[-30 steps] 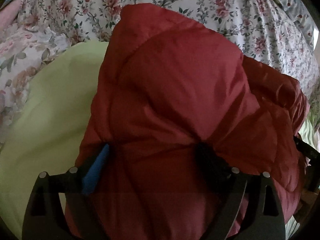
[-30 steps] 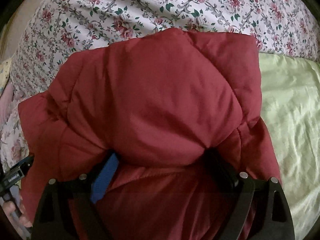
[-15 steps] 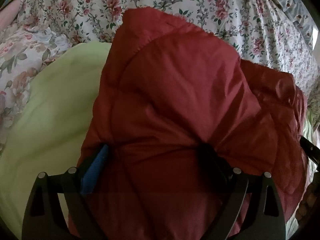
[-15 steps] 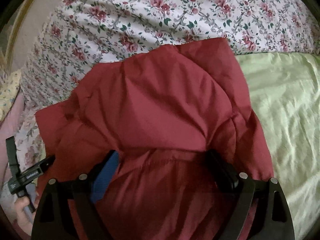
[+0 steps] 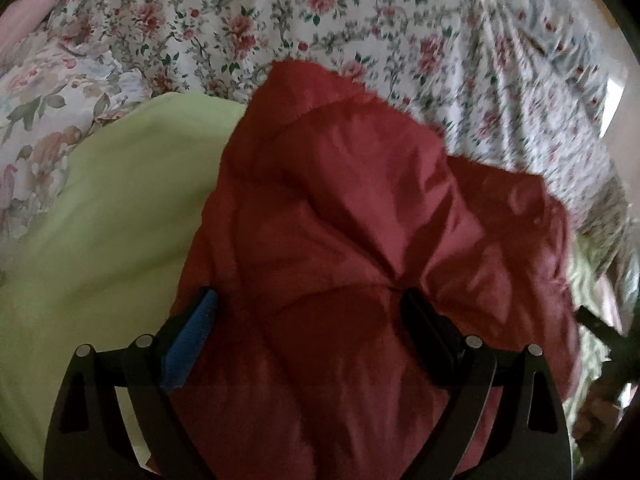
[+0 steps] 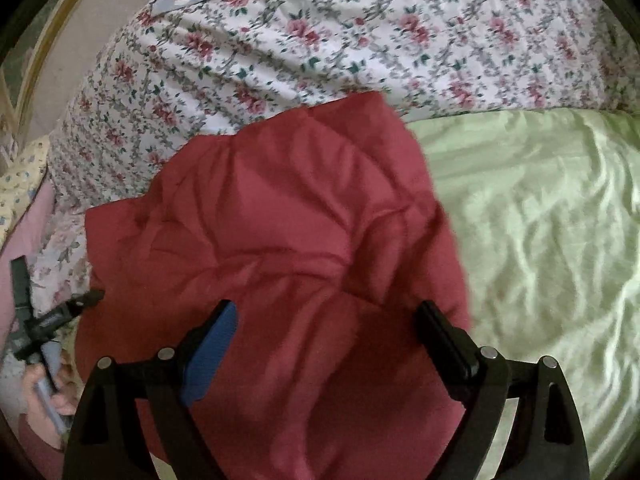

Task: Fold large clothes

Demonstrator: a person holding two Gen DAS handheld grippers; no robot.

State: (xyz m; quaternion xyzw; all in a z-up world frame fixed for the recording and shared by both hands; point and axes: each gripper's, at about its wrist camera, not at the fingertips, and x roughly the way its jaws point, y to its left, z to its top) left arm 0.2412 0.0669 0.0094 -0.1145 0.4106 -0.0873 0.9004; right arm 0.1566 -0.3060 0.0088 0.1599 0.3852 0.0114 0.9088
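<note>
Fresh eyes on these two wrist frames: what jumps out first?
A puffy red jacket fills the middle of both views, bunched between each gripper's wide-set fingers. It lies partly over a pale green sheet, which shows on the right in the right wrist view. A rose-print bedspread spreads behind them.

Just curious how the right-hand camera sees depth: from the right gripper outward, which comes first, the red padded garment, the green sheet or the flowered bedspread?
1. Red padded garment: bunched between the right gripper fingers.
2. Green sheet: alongside, on the picture's right.
3. Flowered bedspread: beyond both, across the top.
</note>
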